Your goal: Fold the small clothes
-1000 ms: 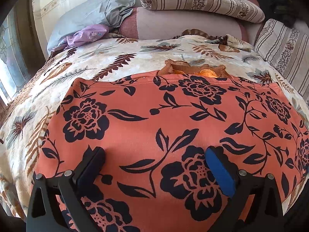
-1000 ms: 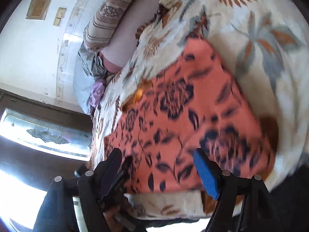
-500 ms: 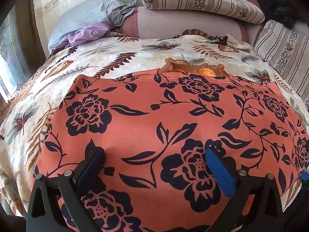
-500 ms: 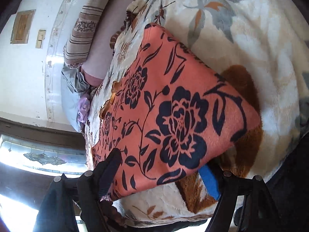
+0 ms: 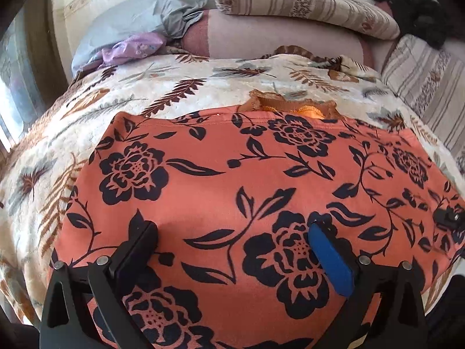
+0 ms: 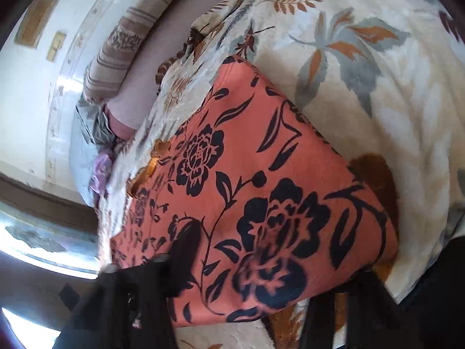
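An orange garment (image 5: pixel 232 180) with a black flower print lies flat and folded on the bed; a frilly orange edge (image 5: pixel 290 106) peeks out at its far side. My left gripper (image 5: pixel 232 250) hangs open over the garment's near part, with its black finger (image 5: pixel 139 247) and blue pad (image 5: pixel 328 258) wide apart above the cloth. My right gripper (image 6: pixel 273 276) is at the garment's (image 6: pixel 261 174) near right corner and its jaws are closing. Its blurred left finger (image 6: pixel 183 256) lies over the cloth, and the cloth corner hides the other. The pads do not visibly press.
A cream blanket with a leaf print (image 5: pixel 174 93) covers the bed. At the head lie striped pillows (image 5: pixel 305 3), a grey pillow (image 5: pixel 139 20), a purple cloth (image 5: pixel 133 48) and a dark item (image 5: pixel 418 14). A window (image 6: pixel 35 238) is at the left.
My right gripper has come in onto the garment's near corner and its left finger has swung inward over the cloth. A black part of it now shows at the left wrist view's right edge.
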{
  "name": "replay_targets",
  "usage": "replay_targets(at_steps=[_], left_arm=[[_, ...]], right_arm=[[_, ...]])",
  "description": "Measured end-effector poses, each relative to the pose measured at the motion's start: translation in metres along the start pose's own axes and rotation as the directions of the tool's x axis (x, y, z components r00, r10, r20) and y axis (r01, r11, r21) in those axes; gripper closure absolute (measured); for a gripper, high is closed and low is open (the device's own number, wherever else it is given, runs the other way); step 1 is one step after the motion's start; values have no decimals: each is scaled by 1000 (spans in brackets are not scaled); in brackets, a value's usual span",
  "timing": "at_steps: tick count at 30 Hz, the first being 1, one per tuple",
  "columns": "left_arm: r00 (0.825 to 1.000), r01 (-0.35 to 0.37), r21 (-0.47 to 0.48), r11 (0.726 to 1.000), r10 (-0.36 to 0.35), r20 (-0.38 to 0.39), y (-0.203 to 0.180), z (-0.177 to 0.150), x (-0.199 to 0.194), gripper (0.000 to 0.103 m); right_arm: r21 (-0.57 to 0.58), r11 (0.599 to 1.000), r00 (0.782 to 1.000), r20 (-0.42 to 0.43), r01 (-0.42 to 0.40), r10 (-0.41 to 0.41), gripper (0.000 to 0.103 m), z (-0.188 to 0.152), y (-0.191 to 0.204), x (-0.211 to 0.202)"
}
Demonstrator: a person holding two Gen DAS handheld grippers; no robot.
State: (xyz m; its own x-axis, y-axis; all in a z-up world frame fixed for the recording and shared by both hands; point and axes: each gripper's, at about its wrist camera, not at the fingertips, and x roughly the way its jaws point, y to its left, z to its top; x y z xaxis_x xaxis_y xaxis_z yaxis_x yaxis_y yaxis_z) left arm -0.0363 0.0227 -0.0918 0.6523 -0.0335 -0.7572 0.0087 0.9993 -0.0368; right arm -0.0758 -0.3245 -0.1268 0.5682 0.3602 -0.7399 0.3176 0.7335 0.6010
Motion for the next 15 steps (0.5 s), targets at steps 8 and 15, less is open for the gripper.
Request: replay_targets(at_steps=[8,15], left_arm=[[984,35,-433,901,46,175,130,9,-52,0],[973,-34,-748,662,192,125,234,-23,-63,0]], right_arm=[[-458,884,981,195,93,-2,88,-19,158,-37],[-777,630,993,88,19,78,88,-132,287,11]])
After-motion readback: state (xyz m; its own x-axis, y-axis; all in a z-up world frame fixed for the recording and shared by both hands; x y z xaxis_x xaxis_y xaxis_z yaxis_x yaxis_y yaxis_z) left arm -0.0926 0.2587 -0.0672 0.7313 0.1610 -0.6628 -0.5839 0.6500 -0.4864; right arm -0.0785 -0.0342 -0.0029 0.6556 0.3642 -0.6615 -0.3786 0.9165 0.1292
